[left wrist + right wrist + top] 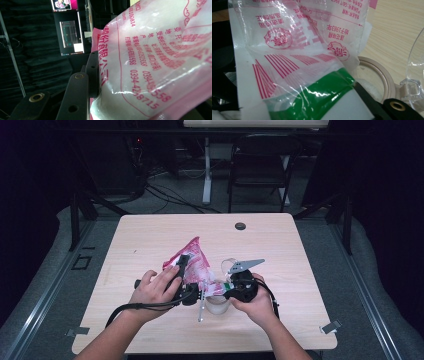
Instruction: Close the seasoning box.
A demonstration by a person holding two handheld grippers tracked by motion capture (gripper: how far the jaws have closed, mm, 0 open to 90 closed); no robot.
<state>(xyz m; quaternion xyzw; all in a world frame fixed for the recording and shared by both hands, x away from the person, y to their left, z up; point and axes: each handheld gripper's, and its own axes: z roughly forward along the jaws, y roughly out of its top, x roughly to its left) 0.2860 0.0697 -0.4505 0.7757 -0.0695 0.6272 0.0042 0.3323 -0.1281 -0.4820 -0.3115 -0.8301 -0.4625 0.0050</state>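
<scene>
A pink and white plastic bag point(192, 257) printed with red characters is held tilted above the table point(150, 240), its lower end toward a small round jar point(217, 304). My left gripper point(186, 266) is shut on the bag's body. In the left gripper view a black finger point(77, 97) presses against the full bag point(155, 62). My right gripper point(221, 288) is shut on the bag's lower edge. The right gripper view shows that edge with its green strip point(322, 97) beside my black finger point(374, 100), over the jar's beige rim point(377, 70).
The jar's clear hinged lid point(230, 265) stands up behind it, and a thin metal piece point(201, 306) hangs at its left. A black round plug point(240, 226) sits near the table's far edge. A folding chair point(262, 165) stands beyond the table.
</scene>
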